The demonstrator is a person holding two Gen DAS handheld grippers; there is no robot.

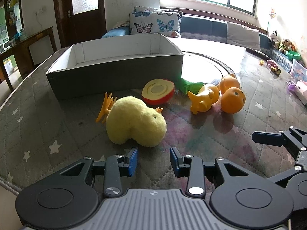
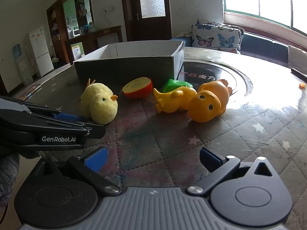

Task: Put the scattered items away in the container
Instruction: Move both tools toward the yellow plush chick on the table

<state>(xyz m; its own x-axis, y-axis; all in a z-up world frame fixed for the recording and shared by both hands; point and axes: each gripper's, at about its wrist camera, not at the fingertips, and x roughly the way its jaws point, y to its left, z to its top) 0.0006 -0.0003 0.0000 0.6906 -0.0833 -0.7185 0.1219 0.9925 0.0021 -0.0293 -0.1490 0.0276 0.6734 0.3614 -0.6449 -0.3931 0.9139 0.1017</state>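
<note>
A yellow plush chick (image 1: 134,122) lies on the quilted table just ahead of my open, empty left gripper (image 1: 154,159). It also shows in the right wrist view (image 2: 99,103). Behind it lie a halved toy apple (image 1: 158,91) (image 2: 138,87), a green toy (image 1: 189,85) (image 2: 175,84) and an orange rubber dinosaur (image 1: 216,97) (image 2: 199,99). The dark cardboard box (image 1: 115,76) (image 2: 126,65) stands open behind them. My right gripper (image 2: 152,160) is open and empty, short of the dinosaur. The left gripper (image 2: 57,122) shows at the left of the right wrist view.
The table (image 1: 38,124) has a round dark turntable (image 2: 220,72) in its middle. Small toys and a plastic box (image 1: 295,71) sit at the far right edge. A sofa with butterfly pillows (image 1: 153,22) stands behind the table.
</note>
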